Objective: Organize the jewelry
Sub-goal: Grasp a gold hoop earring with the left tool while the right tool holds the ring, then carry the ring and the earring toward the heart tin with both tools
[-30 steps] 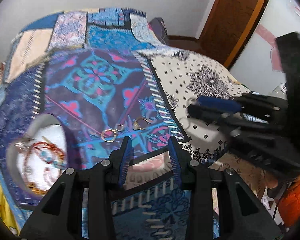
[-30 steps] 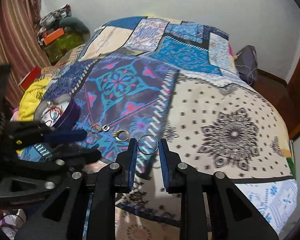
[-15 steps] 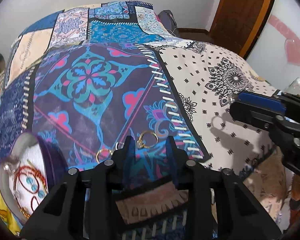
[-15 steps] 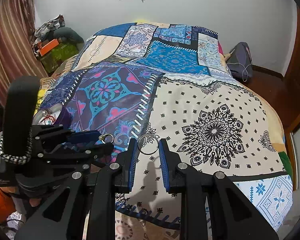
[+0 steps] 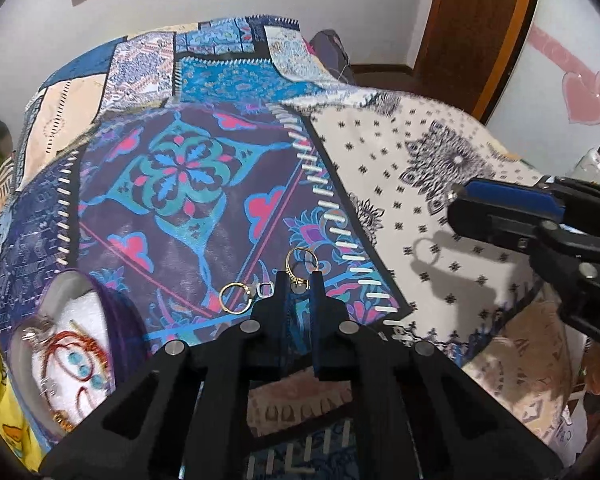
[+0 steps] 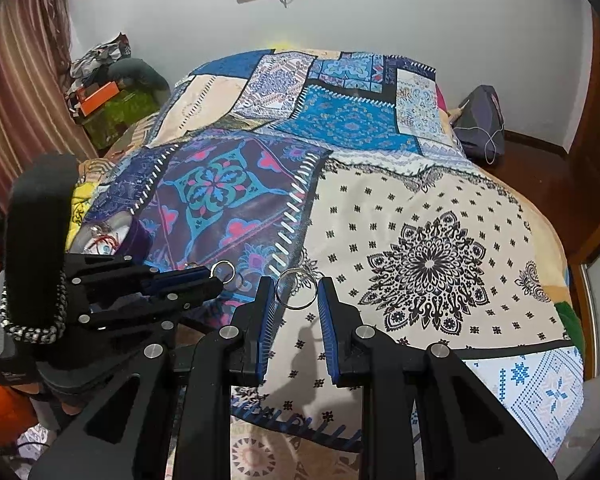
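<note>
I'm pinching a gold ring (image 5: 301,265) in my left gripper (image 5: 299,286) and gripping a silver ring (image 6: 296,289) in my right gripper (image 6: 298,294) above the bedspread (image 6: 420,208).

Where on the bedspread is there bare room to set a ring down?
Free: the cream black-motif panel, right of the white-dash border. Crowded: near the left tool, with its gold ring, the loose hoop and the jewelry dish.

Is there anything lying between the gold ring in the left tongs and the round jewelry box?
Yes. Another gold ring lies on the bedspread between the held gold ring and the jewelry box.
</note>
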Tool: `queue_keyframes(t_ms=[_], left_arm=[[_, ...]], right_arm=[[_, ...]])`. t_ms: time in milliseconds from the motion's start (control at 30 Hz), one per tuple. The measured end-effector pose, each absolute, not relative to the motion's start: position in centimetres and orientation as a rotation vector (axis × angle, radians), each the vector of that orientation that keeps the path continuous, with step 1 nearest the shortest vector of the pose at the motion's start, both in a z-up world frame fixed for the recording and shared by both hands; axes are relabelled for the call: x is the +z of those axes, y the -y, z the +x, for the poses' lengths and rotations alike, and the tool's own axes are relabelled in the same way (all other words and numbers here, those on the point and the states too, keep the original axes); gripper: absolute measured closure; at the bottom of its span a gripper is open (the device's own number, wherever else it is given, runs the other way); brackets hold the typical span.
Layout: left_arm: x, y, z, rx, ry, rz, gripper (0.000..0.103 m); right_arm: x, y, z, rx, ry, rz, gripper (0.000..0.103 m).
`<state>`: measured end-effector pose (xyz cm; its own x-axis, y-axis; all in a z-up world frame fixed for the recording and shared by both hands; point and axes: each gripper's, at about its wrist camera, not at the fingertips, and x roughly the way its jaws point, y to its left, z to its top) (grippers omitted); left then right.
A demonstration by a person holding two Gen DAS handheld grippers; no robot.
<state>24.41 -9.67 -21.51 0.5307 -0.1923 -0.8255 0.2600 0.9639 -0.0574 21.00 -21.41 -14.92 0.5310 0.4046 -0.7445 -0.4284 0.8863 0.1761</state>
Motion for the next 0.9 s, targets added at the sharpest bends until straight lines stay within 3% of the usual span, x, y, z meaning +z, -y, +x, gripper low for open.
queue_keyframes(t_ms=[900], left_arm=[[-11.4, -0.5, 18.1, -0.139, -0.733, -0.006, 0.096]], right_arm=[[-8.1, 12.7, 18.4, 0.612, -0.73, -0.043, 0.083]])
